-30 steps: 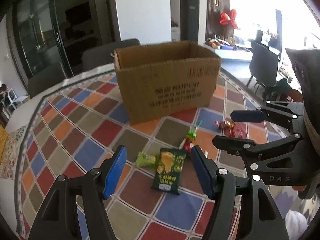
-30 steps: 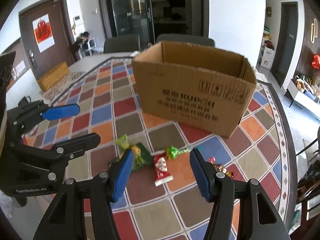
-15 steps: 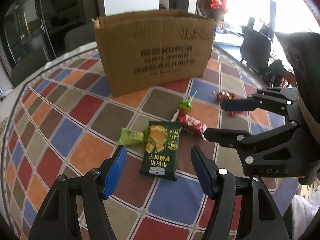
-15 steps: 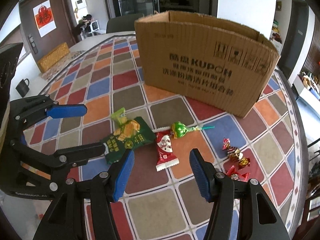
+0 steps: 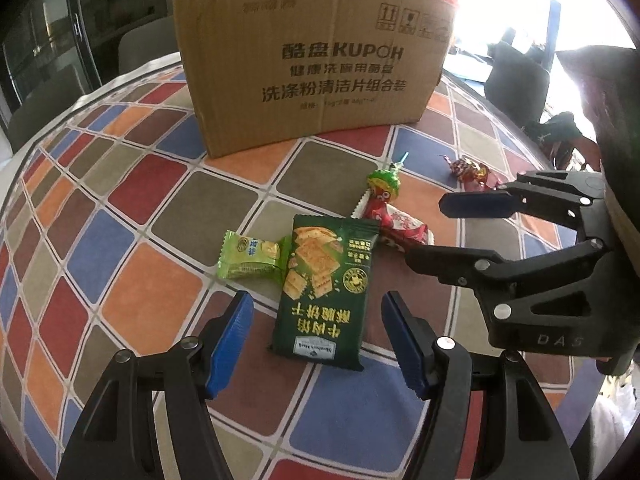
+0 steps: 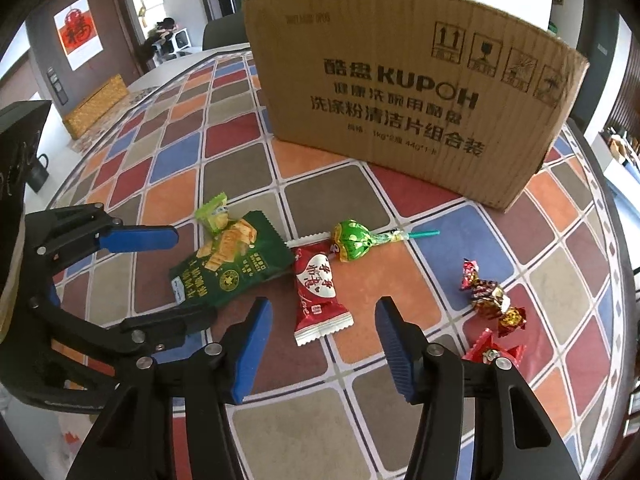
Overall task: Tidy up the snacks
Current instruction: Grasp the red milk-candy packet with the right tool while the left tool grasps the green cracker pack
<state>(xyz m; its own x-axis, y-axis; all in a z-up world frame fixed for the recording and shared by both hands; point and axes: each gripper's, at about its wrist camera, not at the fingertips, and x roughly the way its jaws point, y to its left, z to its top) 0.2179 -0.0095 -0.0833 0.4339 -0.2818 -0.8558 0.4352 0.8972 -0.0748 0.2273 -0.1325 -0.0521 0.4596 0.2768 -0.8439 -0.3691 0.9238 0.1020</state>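
From the left wrist we see our left gripper spread wide and holding nothing, its blue pads on either side of the near end of the dark green cracker bag, which lies flat on the checkered tablecloth beside a light green snack packet. From the right wrist our right gripper also gapes wide and empty over the red candy packet, with the green lollipop just beyond and the cardboard box further back.

Bright daylight blows out the window at upper right — sharp centre, fisheye-bent edges with dark corners.
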